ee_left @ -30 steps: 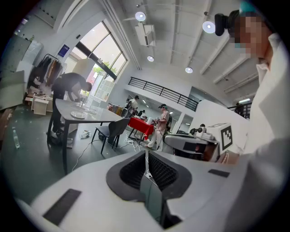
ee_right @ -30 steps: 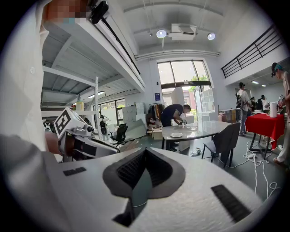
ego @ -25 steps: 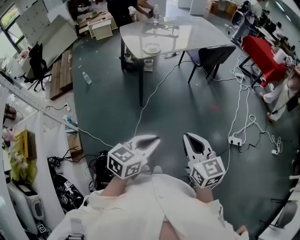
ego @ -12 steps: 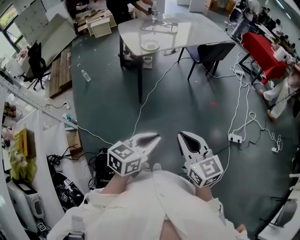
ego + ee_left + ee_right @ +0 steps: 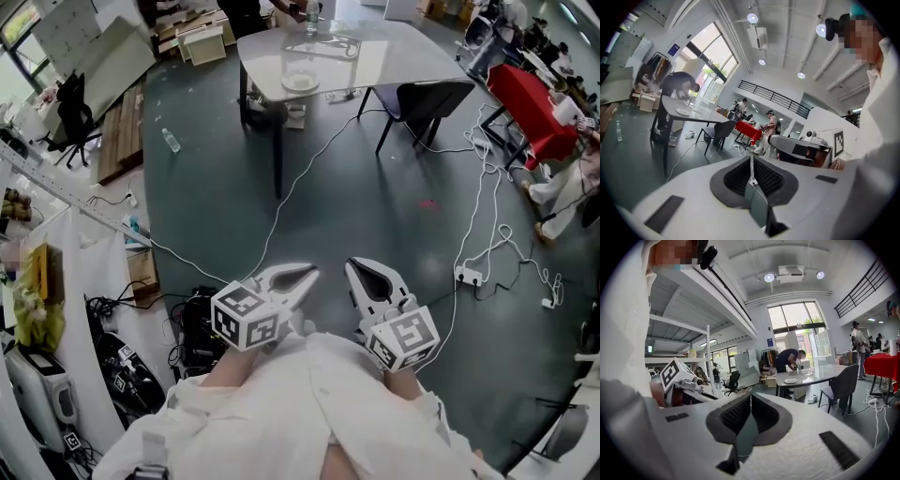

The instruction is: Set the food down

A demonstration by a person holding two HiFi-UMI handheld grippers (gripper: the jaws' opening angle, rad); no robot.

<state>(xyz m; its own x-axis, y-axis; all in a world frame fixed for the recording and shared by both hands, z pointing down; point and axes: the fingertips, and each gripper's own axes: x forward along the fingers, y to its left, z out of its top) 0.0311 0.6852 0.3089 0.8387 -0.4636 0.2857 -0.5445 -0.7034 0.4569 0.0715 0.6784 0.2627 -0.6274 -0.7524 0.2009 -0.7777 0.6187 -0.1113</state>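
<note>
Left gripper [image 5: 305,275] and right gripper [image 5: 356,269] hover side by side over the grey floor [image 5: 375,187], each with jaws closed on nothing. At twelve o'clock a white plate [image 5: 300,82] sits on the table [image 5: 403,61]; whether it holds food is unclear from this far

No readable text anywhere (the marker cube [image 5: 246,317] shows only squares).

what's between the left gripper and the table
Bare floor with a white cable trailing from the table toward the left gripper; the head view shows it.
</note>
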